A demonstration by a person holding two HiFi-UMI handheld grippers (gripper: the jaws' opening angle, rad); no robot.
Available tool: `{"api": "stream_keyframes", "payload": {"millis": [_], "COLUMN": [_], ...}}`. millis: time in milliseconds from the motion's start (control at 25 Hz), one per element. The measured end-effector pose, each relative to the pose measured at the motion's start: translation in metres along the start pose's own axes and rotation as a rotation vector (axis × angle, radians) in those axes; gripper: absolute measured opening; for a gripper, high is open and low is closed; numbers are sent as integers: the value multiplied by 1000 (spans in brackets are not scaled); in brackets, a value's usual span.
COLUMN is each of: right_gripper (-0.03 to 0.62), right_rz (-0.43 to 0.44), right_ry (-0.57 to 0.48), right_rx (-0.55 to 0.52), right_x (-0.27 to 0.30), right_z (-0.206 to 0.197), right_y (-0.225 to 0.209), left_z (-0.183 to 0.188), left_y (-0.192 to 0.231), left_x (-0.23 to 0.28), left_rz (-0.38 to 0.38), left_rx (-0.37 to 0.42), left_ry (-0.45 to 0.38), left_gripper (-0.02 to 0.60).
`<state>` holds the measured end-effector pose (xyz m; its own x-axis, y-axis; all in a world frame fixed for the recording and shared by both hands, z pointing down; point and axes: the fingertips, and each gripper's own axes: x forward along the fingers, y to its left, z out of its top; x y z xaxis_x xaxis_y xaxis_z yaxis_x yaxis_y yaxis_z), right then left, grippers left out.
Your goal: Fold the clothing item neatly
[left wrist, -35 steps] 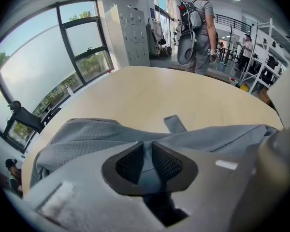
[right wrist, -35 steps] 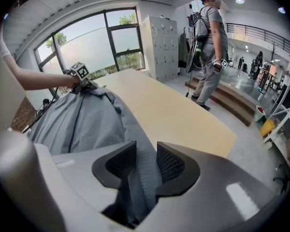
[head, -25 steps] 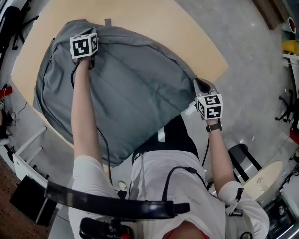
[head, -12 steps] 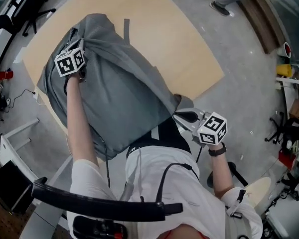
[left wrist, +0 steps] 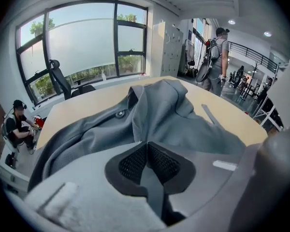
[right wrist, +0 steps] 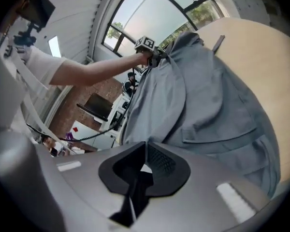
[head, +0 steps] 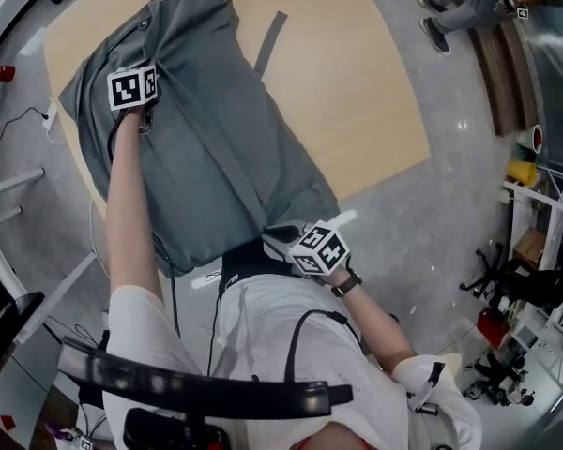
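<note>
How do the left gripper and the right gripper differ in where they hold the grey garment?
The left gripper pinches the grey garment far out over the table; the right gripper pinches its near edge beyond the table's edge, by the person's waist. The left gripper's marker cube faces up squarely; the right gripper's is tilted. Both are shut on fabric.

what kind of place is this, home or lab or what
Likely an open office or lab workspace: a large wooden table on a bare concrete floor, tall windows, and an office chair beside them.

The person wears a white T-shirt (head: 263, 331), black wristwatch (head: 347, 284) and black cable (head: 310, 315).
</note>
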<state>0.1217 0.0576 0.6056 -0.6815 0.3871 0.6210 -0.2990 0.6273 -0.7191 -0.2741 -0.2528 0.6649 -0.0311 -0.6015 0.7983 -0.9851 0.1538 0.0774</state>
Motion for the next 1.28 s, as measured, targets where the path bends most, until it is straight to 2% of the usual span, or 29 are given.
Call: {"api": "stream_keyframes", "payload": {"millis": [40, 80, 160, 200, 320, 480, 680, 960, 1120, 1280], "right_gripper": [18, 54, 182, 202, 201, 172, 167, 163, 156, 150], "right_rz": [-20, -42, -76, -89, -96, -30, 32, 126, 154, 175], "right_ry": [26, 47, 59, 42, -53, -130, -112, -47, 3, 61], "right_rx": [-26, -46, -72, -84, -127, -216, -374, -603, -740, -867], "right_x": [8, 13, 15, 10, -17, -37, -23, 42, 93, 148], "right_z": [-2, -4, -3, 2, 31, 79, 140, 203, 222, 228], "right_y": [-6, -13, -23, -25, -29, -35, -29, 18, 57, 97], "left_z": [-6, -12, -24, -30, -46, -82, -172, -313, -376, -420], "left_y": [2, 2, 0, -2, -4, -11, -27, -60, -83, -106], "left_x": [3, 3, -8, -19, -69, -160, -251, -333, -354, -357], "left_rz": [17, 32, 46, 50, 95, 212, 346, 519, 570, 578], "left_rx": [-8, -24, -57, -71, -113, -180, -317, -605, -729, -821], "left_ry": [12, 14, -1, -13, -65, -128, -135, -148, -149, -152], "left_gripper": [18, 52, 105, 113, 114, 114, 114, 114, 114, 114]}}
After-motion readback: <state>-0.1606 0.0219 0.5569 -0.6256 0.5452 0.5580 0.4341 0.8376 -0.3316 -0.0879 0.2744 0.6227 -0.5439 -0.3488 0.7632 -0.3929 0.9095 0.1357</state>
